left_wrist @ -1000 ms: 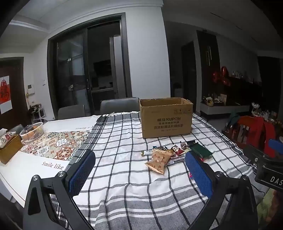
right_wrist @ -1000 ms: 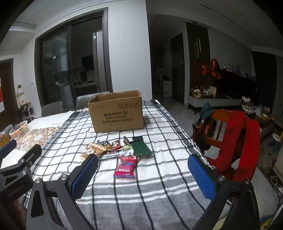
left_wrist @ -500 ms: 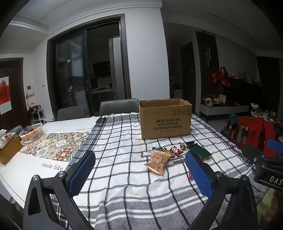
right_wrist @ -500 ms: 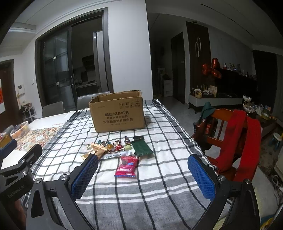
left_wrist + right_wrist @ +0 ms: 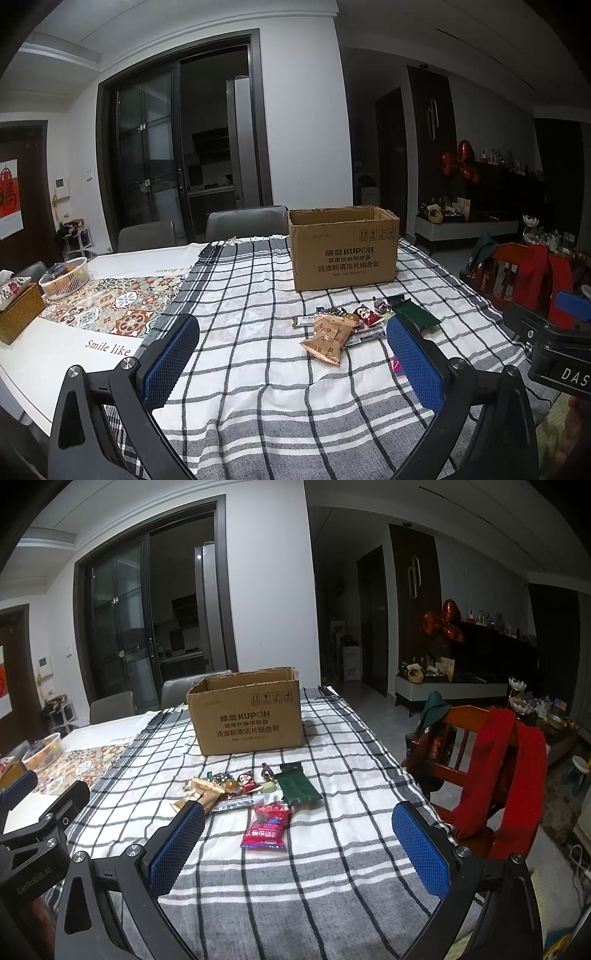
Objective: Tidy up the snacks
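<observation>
Nothing is sorted yet, I judge. My left gripper (image 5: 291,360) and right gripper (image 5: 299,843) both gape wide, empty, above the near checked tablecloth (image 5: 332,886). The snacks (image 5: 251,794) lie loose just before the open cardboard box (image 5: 245,716), farther back.

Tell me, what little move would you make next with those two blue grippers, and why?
Probably lower the right gripper forward onto the red snack packet. Both it and the left gripper are open and hold nothing, the snacks lie loose on the checked cloth in front of the open cardboard box, and the red packet lies nearest, apart from the pile.
</observation>
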The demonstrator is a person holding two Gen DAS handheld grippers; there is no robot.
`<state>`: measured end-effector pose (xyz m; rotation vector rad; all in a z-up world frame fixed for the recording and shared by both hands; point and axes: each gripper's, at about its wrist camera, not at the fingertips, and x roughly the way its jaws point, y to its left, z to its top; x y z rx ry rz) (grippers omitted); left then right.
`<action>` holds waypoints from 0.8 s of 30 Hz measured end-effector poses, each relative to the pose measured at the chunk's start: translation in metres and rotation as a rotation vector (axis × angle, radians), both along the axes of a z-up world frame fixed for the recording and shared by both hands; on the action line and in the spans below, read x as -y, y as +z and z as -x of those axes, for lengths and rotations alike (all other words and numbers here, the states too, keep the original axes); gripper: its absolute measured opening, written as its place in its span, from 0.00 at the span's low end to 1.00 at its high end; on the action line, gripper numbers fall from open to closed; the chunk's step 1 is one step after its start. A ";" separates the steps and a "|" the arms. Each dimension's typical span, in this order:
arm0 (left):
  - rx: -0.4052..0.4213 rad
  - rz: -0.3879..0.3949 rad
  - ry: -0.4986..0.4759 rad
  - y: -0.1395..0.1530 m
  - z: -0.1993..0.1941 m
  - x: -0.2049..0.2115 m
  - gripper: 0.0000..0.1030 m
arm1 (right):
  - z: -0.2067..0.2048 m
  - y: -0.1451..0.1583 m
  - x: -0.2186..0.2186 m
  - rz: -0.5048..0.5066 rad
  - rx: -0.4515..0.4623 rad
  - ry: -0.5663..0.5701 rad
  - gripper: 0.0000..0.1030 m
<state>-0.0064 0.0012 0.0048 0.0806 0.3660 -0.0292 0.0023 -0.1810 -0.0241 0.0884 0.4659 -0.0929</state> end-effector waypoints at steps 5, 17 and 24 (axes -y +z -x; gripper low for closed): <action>0.000 0.000 0.000 0.000 0.000 0.000 1.00 | 0.000 0.000 0.000 -0.001 -0.001 0.000 0.99; -0.003 0.000 -0.004 -0.001 0.001 0.000 1.00 | 0.000 0.000 0.000 -0.002 -0.001 -0.001 0.99; -0.003 0.000 -0.004 -0.001 0.001 0.000 1.00 | 0.000 0.000 0.000 -0.003 -0.002 -0.001 0.99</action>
